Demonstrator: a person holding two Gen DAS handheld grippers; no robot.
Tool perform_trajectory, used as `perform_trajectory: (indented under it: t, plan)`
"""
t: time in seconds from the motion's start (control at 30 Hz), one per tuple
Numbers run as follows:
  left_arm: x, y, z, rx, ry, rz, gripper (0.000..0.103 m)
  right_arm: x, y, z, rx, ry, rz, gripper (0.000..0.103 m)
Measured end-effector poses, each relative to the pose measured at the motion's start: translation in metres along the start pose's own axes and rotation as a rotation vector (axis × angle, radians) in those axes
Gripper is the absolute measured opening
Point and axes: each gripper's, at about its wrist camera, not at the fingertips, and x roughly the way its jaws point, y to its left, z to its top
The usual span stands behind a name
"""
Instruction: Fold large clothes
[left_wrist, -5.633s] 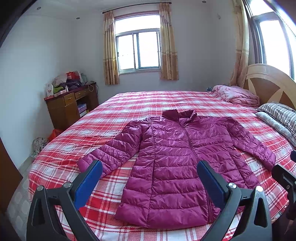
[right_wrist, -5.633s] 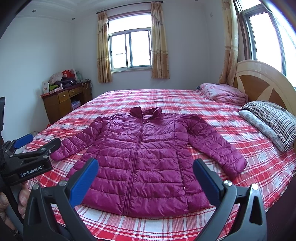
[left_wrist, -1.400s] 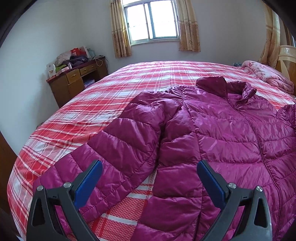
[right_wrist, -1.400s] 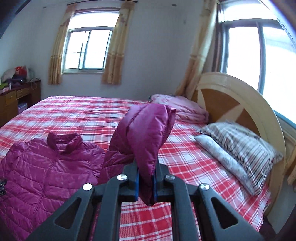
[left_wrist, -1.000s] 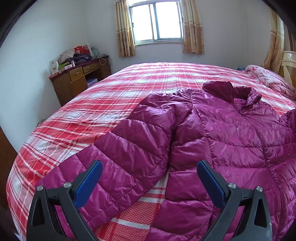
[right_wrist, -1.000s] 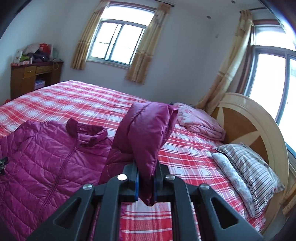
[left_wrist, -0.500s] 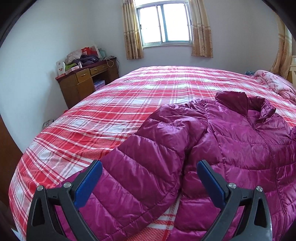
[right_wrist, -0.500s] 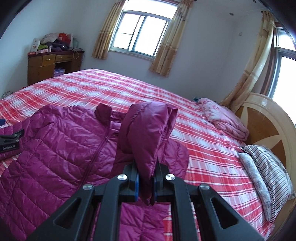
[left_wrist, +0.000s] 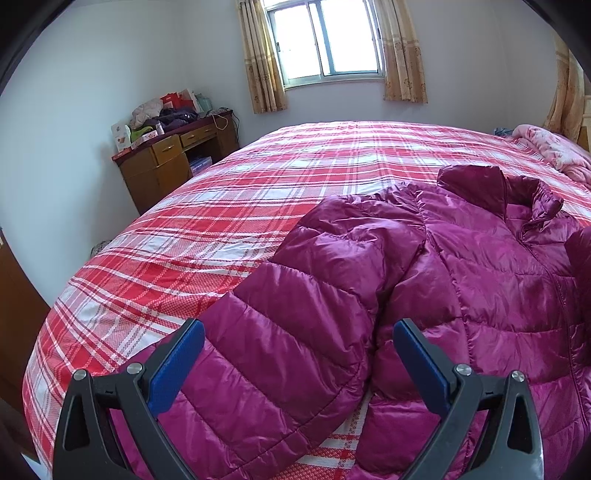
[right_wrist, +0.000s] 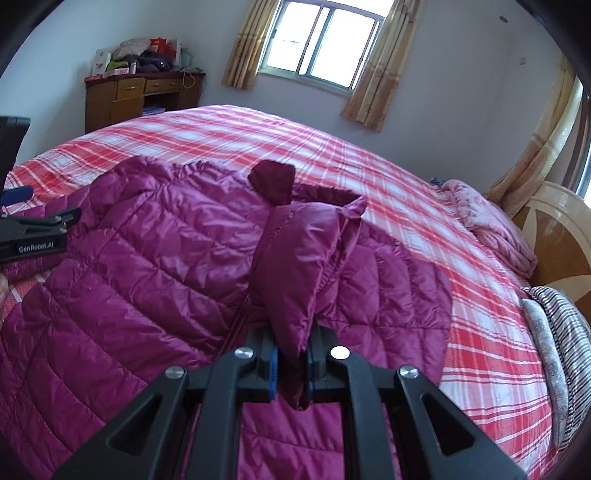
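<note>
- The right gripper (right_wrist: 290, 363) has its fingers squeezed tight on the sleeve (right_wrist: 303, 258) of the purple jacket (right_wrist: 147, 266).
- The left gripper (left_wrist: 295, 362) is wide open, holding nothing.
- The jacket lies near the bed's (left_wrist: 258, 192) front edge.
- The slippery sleeve might slide out and spoil the fold.

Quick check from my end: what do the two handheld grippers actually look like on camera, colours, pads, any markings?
Both match: the left gripper and right gripper have black angular plastic frames with triangular cutouts, silver round screw heads, and blue pads lining the jaws. Seen from the right wrist view, the left gripper's side carries white "GenRobot.AI" lettering. No cables or sleeves show.
</note>
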Motion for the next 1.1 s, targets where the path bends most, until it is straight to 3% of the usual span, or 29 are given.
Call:
perform_trajectory:
  t: [0.13, 0.2, 0.27, 0.37, 0.43, 0.5, 0.53, 0.67, 0.87, 0.97, 1.03, 1.1]
  plan:
    - [0.001, -0.004, 0.001, 0.014, 0.000, 0.005, 0.102, 0.012, 0.011, -0.009, -0.007, 0.049, 0.075, 0.024]
    - [0.000, -0.006, 0.003, 0.021, -0.004, 0.006, 0.102, 0.008, 0.015, -0.013, -0.013, 0.045, 0.152, 0.068]
    - [-0.001, -0.006, 0.004, 0.025, -0.009, 0.012, 0.102, -0.006, 0.020, -0.017, -0.031, 0.004, 0.211, 0.073]
    - [0.000, -0.006, 0.007, 0.022, -0.006, 0.015, 0.102, -0.021, 0.027, -0.021, -0.070, -0.021, 0.238, 0.073]
    - [-0.001, -0.006, 0.009, 0.024, -0.010, 0.014, 0.102, -0.034, 0.018, -0.023, -0.034, -0.059, 0.265, 0.064]
    - [-0.003, -0.007, 0.011, 0.024, -0.018, 0.018, 0.102, -0.039, 0.000, -0.021, 0.061, -0.070, 0.311, 0.046]
    - [-0.003, -0.008, 0.012, 0.022, -0.015, 0.015, 0.102, -0.037, -0.007, -0.018, 0.102, -0.068, 0.315, 0.043]
    - [-0.014, -0.020, 0.017, 0.026, -0.031, -0.010, 0.102, -0.002, -0.019, -0.009, 0.182, 0.008, 0.215, 0.027]
    - [-0.037, -0.052, 0.024, 0.077, -0.061, -0.073, 0.102, 0.051, 0.023, -0.016, 0.095, 0.157, 0.258, 0.025]
    - [-0.041, -0.063, 0.028, 0.091, -0.064, -0.087, 0.102, 0.043, 0.028, -0.022, 0.066, 0.125, 0.253, 0.025]
    - [-0.046, -0.072, 0.032, 0.095, -0.073, -0.096, 0.102, 0.034, 0.012, -0.022, 0.128, 0.109, 0.289, 0.024]
    - [-0.051, -0.083, 0.038, 0.102, -0.087, -0.107, 0.102, 0.025, -0.019, -0.020, 0.198, 0.067, 0.273, 0.024]
